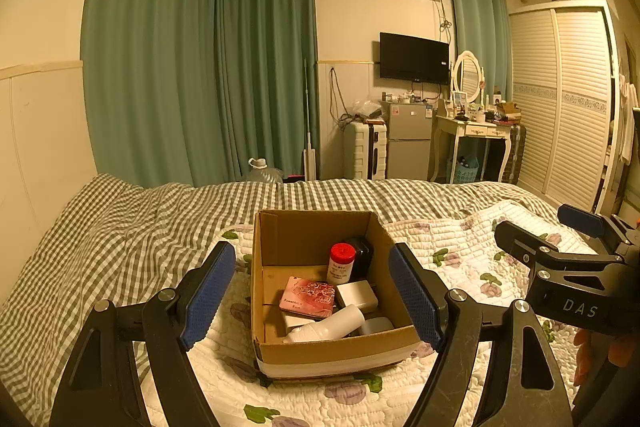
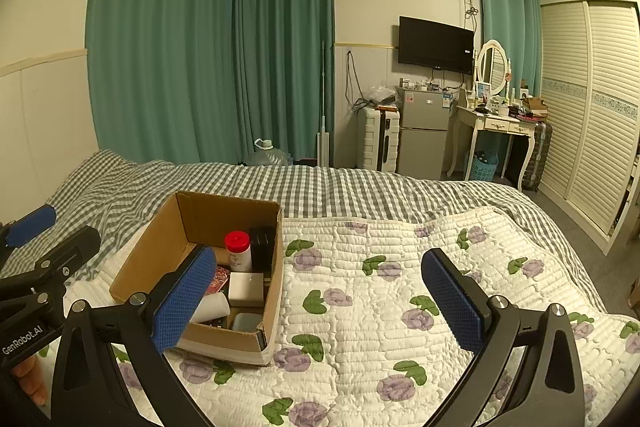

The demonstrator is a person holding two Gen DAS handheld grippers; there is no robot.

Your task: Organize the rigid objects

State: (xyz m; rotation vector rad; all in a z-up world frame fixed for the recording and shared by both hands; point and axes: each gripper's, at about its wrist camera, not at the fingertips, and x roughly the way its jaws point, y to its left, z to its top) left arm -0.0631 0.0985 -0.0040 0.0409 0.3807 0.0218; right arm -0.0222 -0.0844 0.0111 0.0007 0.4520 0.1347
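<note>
An open cardboard box point(image 1: 312, 231) point(image 2: 140, 267) sits on the floral quilt on the bed. Inside lie a red-capped bottle point(image 1: 341, 262) point(image 2: 238, 251), a black object point(image 1: 362, 255), a pink rose-printed card box point(image 1: 307, 297), a white block point(image 1: 357, 296) point(image 2: 247, 289) and a white tube point(image 1: 328, 325). My left gripper point(image 1: 314, 303) is open and empty, its pads to either side of the box and above it. My right gripper point(image 2: 320, 303) is open and empty over the quilt, right of the box. Each gripper shows at the edge of the other view.
The floral quilt point(image 2: 400, 267) lies over a checked sheet point(image 1: 120, 219). Beyond the bed stand green curtains point(image 1: 200, 67), a water jug point(image 2: 268, 155), a suitcase point(image 2: 378, 139), a small fridge point(image 2: 424, 131), a dressing table point(image 2: 500, 123) and a slatted wardrobe point(image 2: 588, 107).
</note>
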